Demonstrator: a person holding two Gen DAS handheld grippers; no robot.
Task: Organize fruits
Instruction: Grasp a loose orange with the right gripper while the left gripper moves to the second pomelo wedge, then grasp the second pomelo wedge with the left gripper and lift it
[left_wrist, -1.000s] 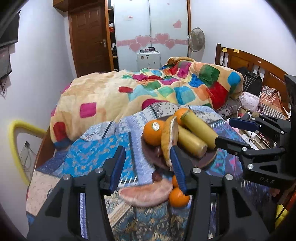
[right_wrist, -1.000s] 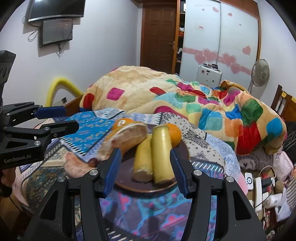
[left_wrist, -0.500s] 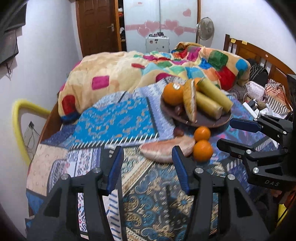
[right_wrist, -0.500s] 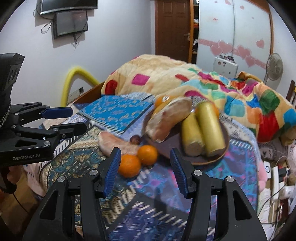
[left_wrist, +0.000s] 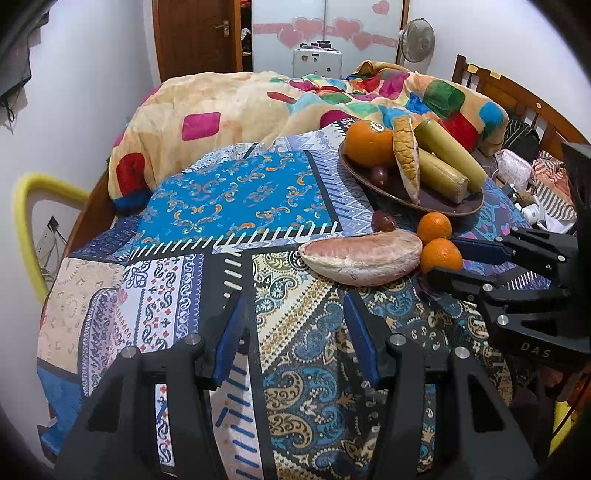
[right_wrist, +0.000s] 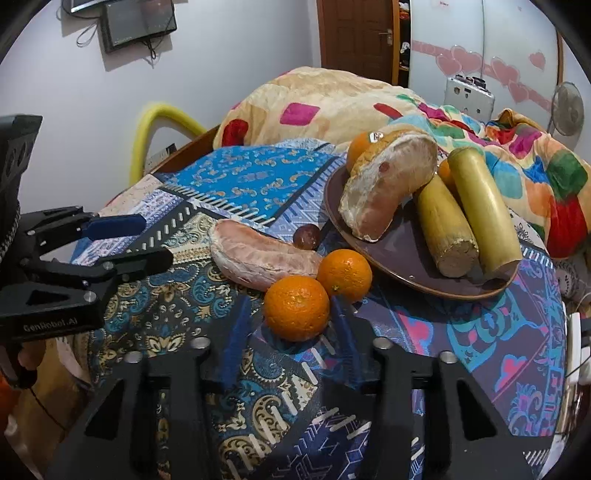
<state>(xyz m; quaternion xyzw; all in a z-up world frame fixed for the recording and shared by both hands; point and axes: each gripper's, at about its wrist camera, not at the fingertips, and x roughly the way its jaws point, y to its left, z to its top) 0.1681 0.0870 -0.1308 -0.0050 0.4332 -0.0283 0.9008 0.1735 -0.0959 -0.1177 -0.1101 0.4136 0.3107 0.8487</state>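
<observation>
Orange fills the gap of your right claw (right_wrist: 290, 304): its jaws have just been closing, and the near orange (right_wrist: 296, 308) sits between the tips, the blurred pads (right_wrist: 236, 325) drawn in at its sides, so the claw reads as clenched on it. The fruit rests on the patterned bed cover (left_wrist: 236, 192). A second orange (right_wrist: 344, 275) touches it just beyond the right-hand tip. Past both lies a peeled pomelo segment (right_wrist: 258, 258), with a small dark-red fruit (right_wrist: 306, 236) behind it. Further ahead and to the right stands the brown plate (right_wrist: 406, 266), which carries more fruit.

Your left claw (left_wrist: 294, 301) is released, with only the cover between its fingers. The pomelo segment lies just ahead of its tips, slightly to the right.
</observation>
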